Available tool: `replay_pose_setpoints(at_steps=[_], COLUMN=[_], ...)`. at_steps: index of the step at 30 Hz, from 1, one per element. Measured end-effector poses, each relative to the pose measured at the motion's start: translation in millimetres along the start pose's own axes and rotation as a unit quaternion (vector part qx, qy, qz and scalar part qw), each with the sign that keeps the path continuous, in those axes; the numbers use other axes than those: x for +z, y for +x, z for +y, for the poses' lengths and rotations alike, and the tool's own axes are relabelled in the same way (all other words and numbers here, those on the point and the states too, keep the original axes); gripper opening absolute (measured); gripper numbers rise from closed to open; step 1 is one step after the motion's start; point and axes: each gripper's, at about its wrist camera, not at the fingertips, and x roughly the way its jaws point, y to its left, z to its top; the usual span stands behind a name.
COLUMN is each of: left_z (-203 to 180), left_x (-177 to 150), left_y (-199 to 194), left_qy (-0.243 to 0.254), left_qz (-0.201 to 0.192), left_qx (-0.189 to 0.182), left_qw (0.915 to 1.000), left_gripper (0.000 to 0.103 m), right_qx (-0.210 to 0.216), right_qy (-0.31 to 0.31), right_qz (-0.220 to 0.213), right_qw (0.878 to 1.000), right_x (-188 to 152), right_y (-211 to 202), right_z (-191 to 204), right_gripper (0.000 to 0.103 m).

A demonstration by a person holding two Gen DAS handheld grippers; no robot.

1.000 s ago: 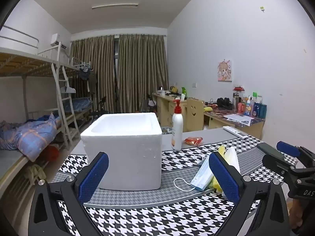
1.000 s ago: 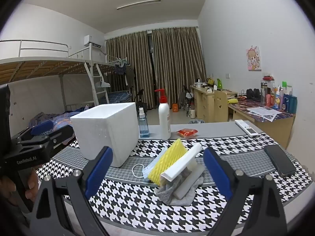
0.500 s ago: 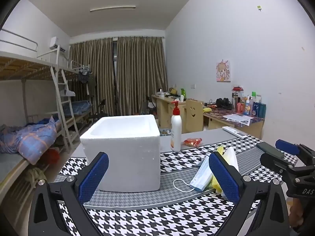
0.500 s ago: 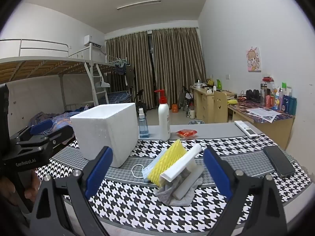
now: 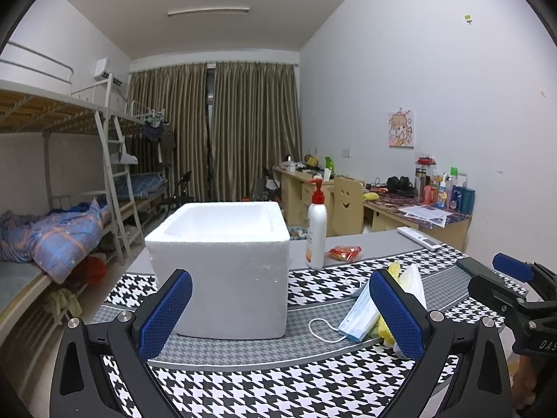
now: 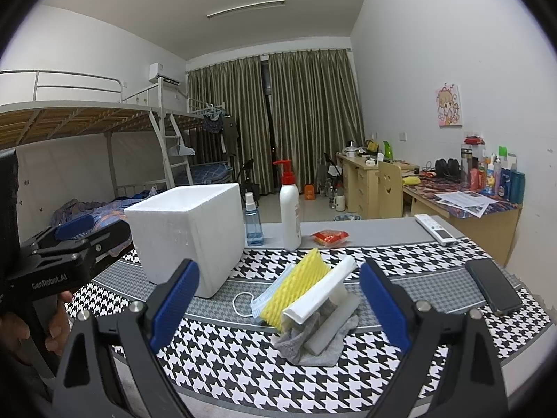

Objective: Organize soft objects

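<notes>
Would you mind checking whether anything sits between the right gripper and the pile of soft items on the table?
Nothing visible blocks it. The open right gripper faces the yellow ridged sponge, white foam block and grey cloth directly, with only bare houndstooth tablecloth between.

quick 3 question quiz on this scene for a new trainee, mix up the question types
1. True or false: the left gripper and the right gripper are both open and hold nothing.
2. What lies directly under the white foam strips? A) grey cloth B) phone C) remote
3. Fill in: the yellow sponge leans between the foam strips and the blue ____.

Key: 1 true; 2 A; 3 face mask
</notes>
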Motion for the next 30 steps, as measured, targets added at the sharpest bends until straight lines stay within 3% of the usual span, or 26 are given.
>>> replay_pose_setpoints(at_steps=[22,30], left_z=[-4.8,-13.1], left_x=[1.8,4.5], left_y=[16.1,35.5], left_qy=[0.017,0.027], left_qz=[0.015,0.036], left_qx=[-0.020,-0.038], left_qw=[0.9995,0.9983], left_gripper=[0.102,0.102], right_qx=[-0.009,-0.021], right_qy=[-0.001,0.015], right_qz=[0.007,0.032], right_qw=[1.000,0.999], right_x=[0.6,-0.4], right_y=[11.7,27.5], right_z=[-3.2,-16.1], right_gripper=[0.095,0.095])
